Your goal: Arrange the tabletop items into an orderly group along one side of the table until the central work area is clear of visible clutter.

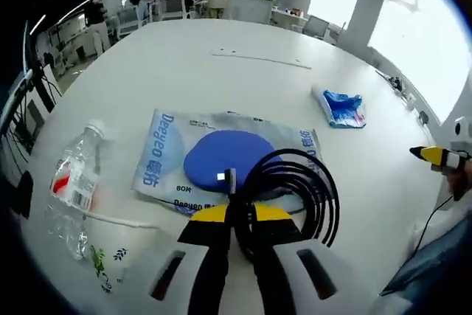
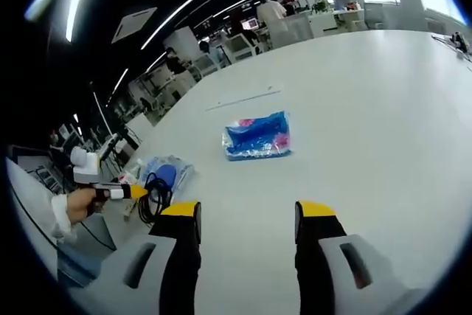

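White table (image 1: 221, 42): one cable coil (image 1: 295, 189), one bottle (image 1: 74, 182), two packets (image 1: 343, 108).

White table (image 1: 221, 42), bottle (image 1: 74, 182), packets (image 1: 343, 108)

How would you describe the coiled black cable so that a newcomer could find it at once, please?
On the big white table, find the Deeyeo pouch with the blue disc. The black cable lies looped on its edge, clamped by the left gripper; nothing else nearby is black or coiled.

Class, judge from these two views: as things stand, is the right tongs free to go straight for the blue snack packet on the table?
Probably yes. The right tongs stand open, holding nothing, and bare white table lies between them and the blue snack packet.
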